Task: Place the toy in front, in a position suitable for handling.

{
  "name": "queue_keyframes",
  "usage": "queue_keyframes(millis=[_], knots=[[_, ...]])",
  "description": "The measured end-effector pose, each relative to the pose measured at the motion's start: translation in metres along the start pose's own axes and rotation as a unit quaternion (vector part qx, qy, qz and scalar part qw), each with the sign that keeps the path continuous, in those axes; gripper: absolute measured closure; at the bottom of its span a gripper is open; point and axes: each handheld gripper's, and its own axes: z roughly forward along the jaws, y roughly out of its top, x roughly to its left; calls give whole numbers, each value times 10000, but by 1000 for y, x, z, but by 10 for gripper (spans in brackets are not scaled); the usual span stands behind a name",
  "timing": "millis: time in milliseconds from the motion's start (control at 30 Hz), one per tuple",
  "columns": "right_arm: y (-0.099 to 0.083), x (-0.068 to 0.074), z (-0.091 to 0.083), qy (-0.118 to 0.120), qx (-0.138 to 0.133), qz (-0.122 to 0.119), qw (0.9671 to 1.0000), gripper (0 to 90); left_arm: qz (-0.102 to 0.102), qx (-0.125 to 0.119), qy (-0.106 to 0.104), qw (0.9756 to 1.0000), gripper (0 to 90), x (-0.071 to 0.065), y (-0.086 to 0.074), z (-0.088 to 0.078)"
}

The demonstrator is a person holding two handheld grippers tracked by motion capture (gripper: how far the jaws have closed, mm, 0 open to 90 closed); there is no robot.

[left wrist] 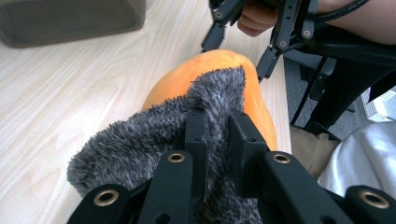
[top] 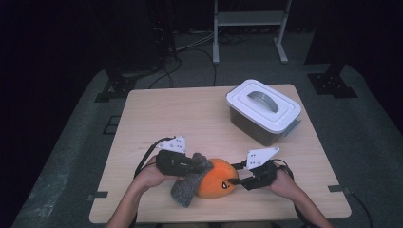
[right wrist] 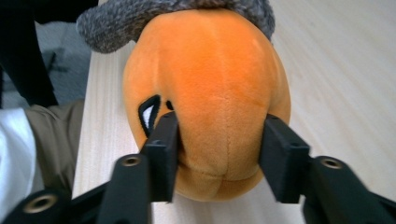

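The left gripper's point(top: 192, 165) fingers point(left wrist: 246, 140) pinch the grey furry cloth point(left wrist: 140, 140) tight; the right gripper's point(right wrist: 219, 149) fingers point(right wrist: 164, 140) clasp the orange plush toy point(top: 217, 178), at six o'clock on the bench point(top: 190, 114). Best to steady the toy firmly while drawing the cloth across gently. The toy is rounded, soft, with a small black-and-white eye.
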Motion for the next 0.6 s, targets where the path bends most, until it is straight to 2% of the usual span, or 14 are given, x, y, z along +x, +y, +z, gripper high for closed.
queue_keyframes(millis=[100,200,300,400,500,600], knots=[[6,2,-4,-114,-70,-160,9998,564,127,-31,98,9999,791,-3,9,-4],[13,5,-7,-227,-80,-361,9991,573,263,-101,16,9996,792,-8,21,-2],[20,11,-4,-270,55,-621,9977,573,468,3,-93,9989,791,-15,37,9],[23,18,3,-193,127,-746,9969,573,607,152,-224,9978,791,-19,48,24],[21,19,6,-164,214,-785,9965,575,640,314,-215,9972,791,-18,50,34],[15,17,5,-128,154,-668,9976,585,622,354,-168,9973,791,-16,48,34]])
